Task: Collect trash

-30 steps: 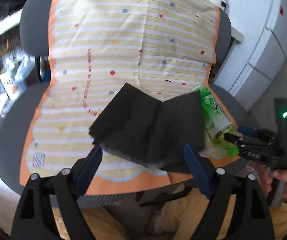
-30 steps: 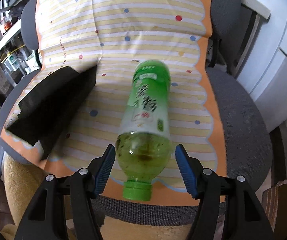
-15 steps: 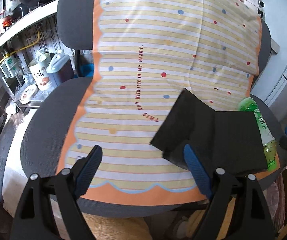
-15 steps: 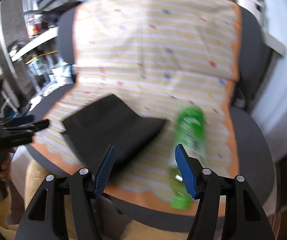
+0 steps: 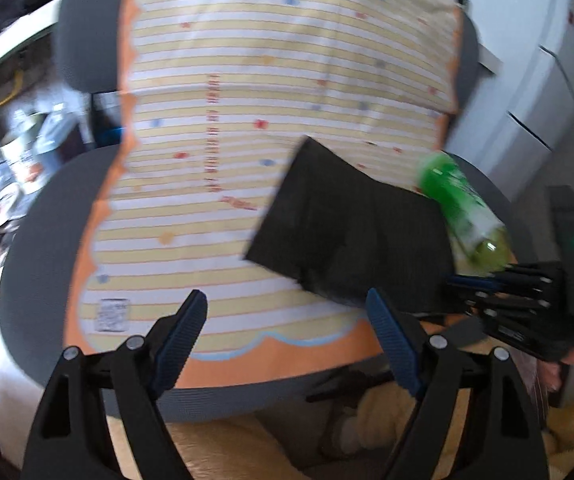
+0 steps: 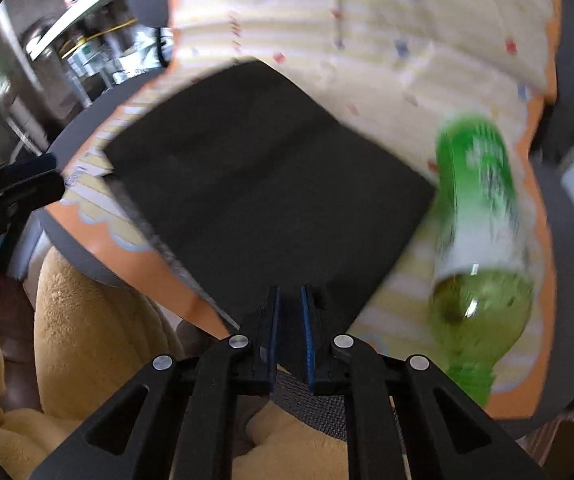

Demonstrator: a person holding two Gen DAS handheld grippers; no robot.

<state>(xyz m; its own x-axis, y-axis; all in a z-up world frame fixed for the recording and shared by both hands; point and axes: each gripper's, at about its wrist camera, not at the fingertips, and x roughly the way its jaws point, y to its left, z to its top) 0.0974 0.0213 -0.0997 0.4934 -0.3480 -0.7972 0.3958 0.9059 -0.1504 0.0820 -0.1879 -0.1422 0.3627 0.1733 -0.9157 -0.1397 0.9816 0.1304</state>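
Note:
A black flat bag (image 6: 263, 184) lies on the striped cloth (image 6: 427, 32) over a grey office chair seat (image 5: 35, 240). My right gripper (image 6: 289, 316) is shut on the bag's near edge. A green bottle (image 6: 483, 232) lies on the cloth right of the bag, cap toward me. In the left wrist view the bag (image 5: 351, 236) and the bottle (image 5: 463, 216) lie right of centre, with the right gripper (image 5: 459, 288) at the bag's right edge. My left gripper (image 5: 287, 332) is open and empty over the seat's front edge.
A cluttered shelf with jars and containers (image 5: 11, 160) stands to the left of the chair. White cabinets (image 5: 547, 80) stand at the right. The person's yellow fleece legs (image 6: 87, 340) are below the seat's front edge.
My right gripper moved left from the bottle to the black bag and closed on its near edge. My left gripper swung back toward the bag and stays open.

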